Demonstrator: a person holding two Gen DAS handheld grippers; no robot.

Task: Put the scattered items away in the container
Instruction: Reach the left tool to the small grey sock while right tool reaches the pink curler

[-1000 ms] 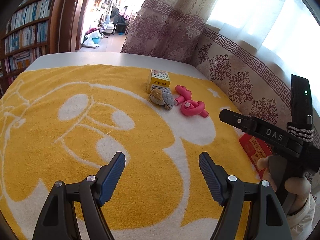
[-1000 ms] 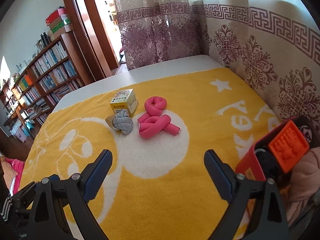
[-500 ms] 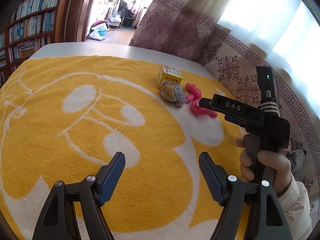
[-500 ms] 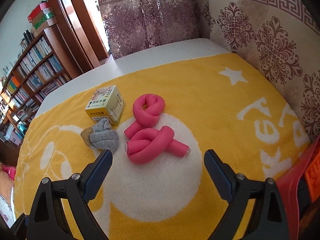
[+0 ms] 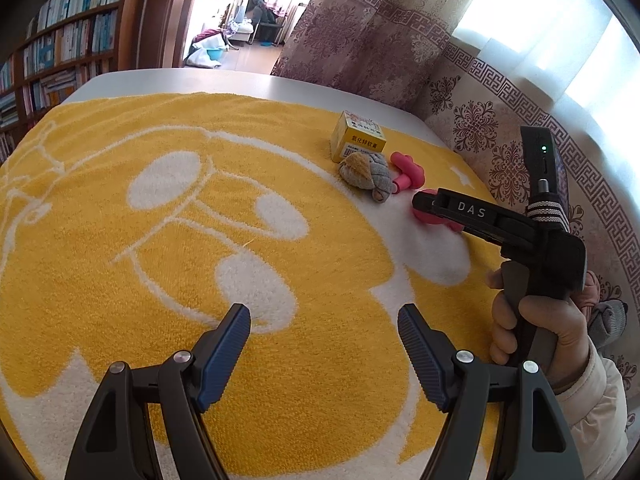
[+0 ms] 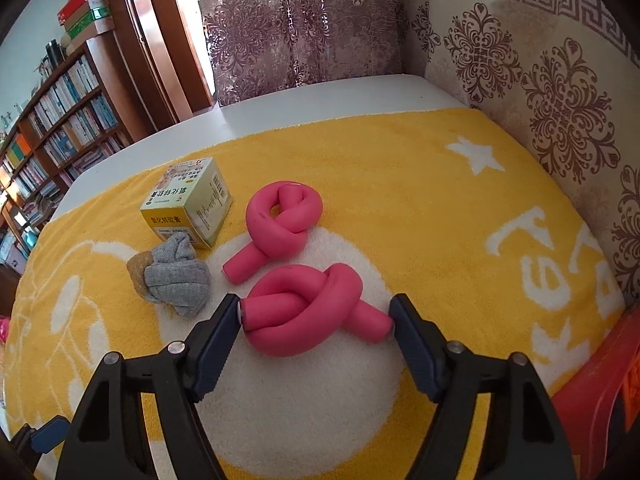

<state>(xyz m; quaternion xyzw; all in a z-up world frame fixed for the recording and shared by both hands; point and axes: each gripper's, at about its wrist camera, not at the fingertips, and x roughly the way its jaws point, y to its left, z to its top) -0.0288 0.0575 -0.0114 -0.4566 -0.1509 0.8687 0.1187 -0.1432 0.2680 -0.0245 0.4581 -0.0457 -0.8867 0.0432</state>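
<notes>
Clearly the right gripper (image 6: 316, 316) is set low over the yellow towel (image 6: 400, 184) so its wide-open jaws bracket the nearer knotted pink foam roller (image 6: 308, 312), fingertips at its two ends, not yet squeezing. The second roller (image 6: 280, 216), sock ball (image 6: 176, 280) and small box (image 6: 188, 208) wait just beyond. The left gripper (image 5: 324, 340) hangs open and empty, well clear. The red container (image 6: 600, 380) sits at the right edge.
</notes>
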